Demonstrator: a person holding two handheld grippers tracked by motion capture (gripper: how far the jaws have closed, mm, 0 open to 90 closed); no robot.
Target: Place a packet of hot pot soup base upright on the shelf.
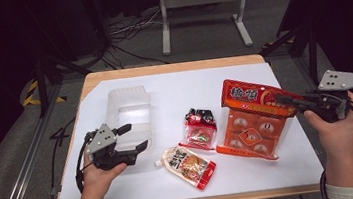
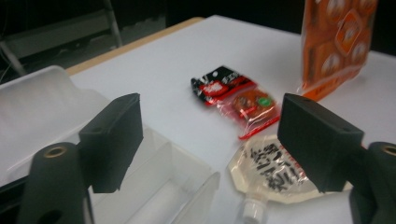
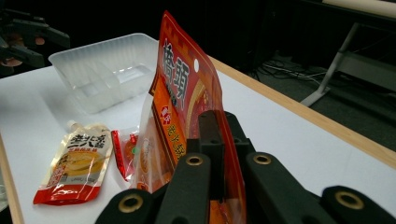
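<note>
pinching glossy orange packet (image 1: 255, 120), right tool (image 1: 285, 100) clamped, left tool (image 1: 131, 137) agape, empty, ribbed clear tray (image 1: 127, 105)

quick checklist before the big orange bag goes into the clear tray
1. Grip: right tongs shut on the top edge of the orange bag - ok.
2. Bag off the table: lower edge seems to sit near the white table, full lift cannot tell.
3. Clear tray free of other things - ok.
4. Left tongs open with nothing between them, but close over the tray's near end - not ok, may block the way.
5. Path: small red packet and spouted pouch lie between bag and tray - not ok unless the bag is carried above them.
</note>
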